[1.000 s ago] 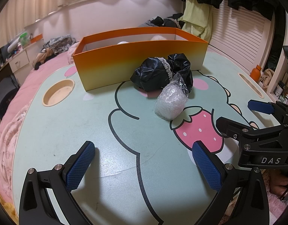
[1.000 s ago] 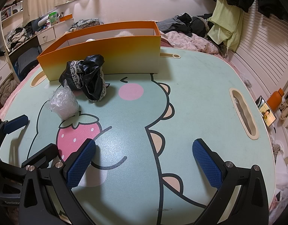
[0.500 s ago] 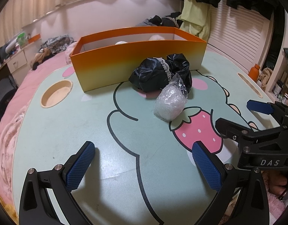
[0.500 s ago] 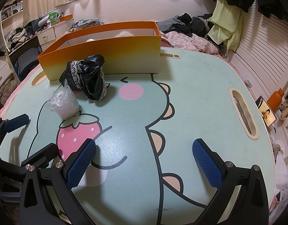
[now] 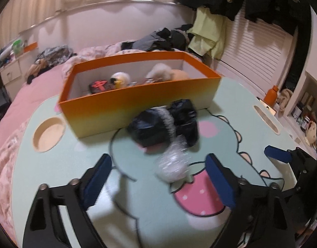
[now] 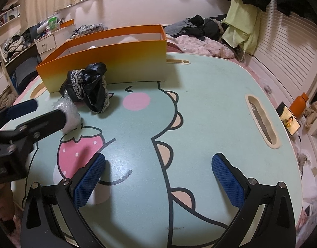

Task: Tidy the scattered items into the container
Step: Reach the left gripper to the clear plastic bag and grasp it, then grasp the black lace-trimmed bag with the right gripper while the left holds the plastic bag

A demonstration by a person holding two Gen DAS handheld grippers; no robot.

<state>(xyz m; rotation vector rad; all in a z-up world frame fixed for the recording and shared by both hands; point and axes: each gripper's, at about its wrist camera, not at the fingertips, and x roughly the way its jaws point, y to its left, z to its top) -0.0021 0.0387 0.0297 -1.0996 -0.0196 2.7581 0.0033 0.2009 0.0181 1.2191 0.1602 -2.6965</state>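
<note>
The orange box (image 5: 137, 107) (image 6: 109, 62) stands at the far side of the cartoon-printed table (image 6: 210, 95) and holds several soft toys and small items. A black lacy cloth (image 5: 164, 124) (image 6: 90, 84) lies against its front wall. Just in front of the cloth lies a crumpled clear plastic bag (image 5: 173, 165) (image 6: 70, 111). My left gripper (image 5: 158, 177) (image 6: 43, 111) hovers at the bag with its jaws closing; the bag sits between the fingertips and the pads are clear of it. My right gripper (image 6: 158, 177) stays open over the table with nothing between its fingers.
A round cup recess (image 5: 48, 134) is sunk in the table left of the box, and a long slot (image 6: 261, 119) near the right edge. Beyond that edge stand an orange bottle (image 6: 302, 103) and a lit phone (image 6: 290, 122). A bed piled with clothes lies behind.
My left gripper has moved forward and up to the plastic bag, its jaws have narrowed, and the box's inside has come into view. The right gripper has kept still.
</note>
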